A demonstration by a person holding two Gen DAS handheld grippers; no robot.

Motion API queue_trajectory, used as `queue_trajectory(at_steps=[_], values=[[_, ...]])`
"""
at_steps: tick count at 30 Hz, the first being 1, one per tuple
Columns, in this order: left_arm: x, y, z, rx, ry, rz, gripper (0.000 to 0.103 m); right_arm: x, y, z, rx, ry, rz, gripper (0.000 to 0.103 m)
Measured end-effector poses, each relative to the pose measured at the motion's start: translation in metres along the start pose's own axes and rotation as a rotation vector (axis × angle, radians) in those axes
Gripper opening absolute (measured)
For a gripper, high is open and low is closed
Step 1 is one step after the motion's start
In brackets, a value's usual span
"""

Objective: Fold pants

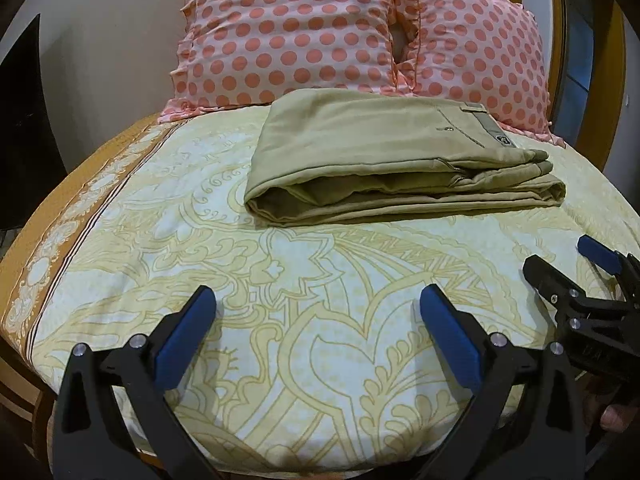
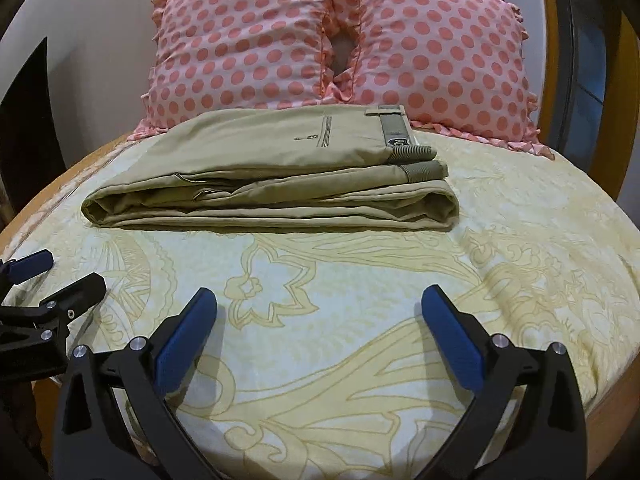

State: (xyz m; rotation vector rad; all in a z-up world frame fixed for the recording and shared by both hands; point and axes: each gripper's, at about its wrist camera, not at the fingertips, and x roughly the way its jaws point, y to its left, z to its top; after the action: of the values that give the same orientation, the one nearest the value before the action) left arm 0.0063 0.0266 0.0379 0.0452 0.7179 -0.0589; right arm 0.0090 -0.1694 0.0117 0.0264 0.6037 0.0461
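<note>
The khaki pants (image 1: 392, 160) lie folded into a flat stack on the bed (image 1: 320, 360), toward its far edge, against two polka-dot pillows (image 2: 336, 40). The left gripper (image 1: 318, 320) and right gripper (image 2: 320, 320) sit near the near edge, well short of the pants, fingers spread wide, holding nothing.

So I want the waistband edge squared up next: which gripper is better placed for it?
Probably the right gripper: the waistband is on the pants' right end, nearer it than the left gripper.
</note>
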Motion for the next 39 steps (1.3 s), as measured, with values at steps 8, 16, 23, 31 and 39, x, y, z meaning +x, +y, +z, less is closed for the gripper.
queue_trajectory(at_steps=[8, 16, 23, 31, 39], values=[[-0.002, -0.0008, -0.0018, -0.007, -0.021, 0.008, 0.101, 0.0003, 0.0006, -0.0013, -0.009, -0.019, 0.008, 0.102], [-0.0013, 0.0004, -0.0014, -0.008, -0.022, 0.009, 0.101, 0.0007, 0.0008, -0.0013, -0.011, -0.021, 0.012, 0.102], [-0.0012, 0.0004, -0.0017, -0.008, -0.022, 0.01, 0.101, 0.0008, 0.0023, -0.0014, -0.01, -0.021, 0.01, 0.102], [-0.0011, 0.0005, -0.0017, -0.009, -0.023, 0.009, 0.101, 0.001, 0.0026, -0.0014, -0.01, -0.021, 0.008, 0.102], [-0.0011, 0.0005, -0.0016, -0.009, -0.023, 0.01, 0.101, 0.001, 0.0027, -0.0015, -0.009, -0.021, 0.008, 0.102]])
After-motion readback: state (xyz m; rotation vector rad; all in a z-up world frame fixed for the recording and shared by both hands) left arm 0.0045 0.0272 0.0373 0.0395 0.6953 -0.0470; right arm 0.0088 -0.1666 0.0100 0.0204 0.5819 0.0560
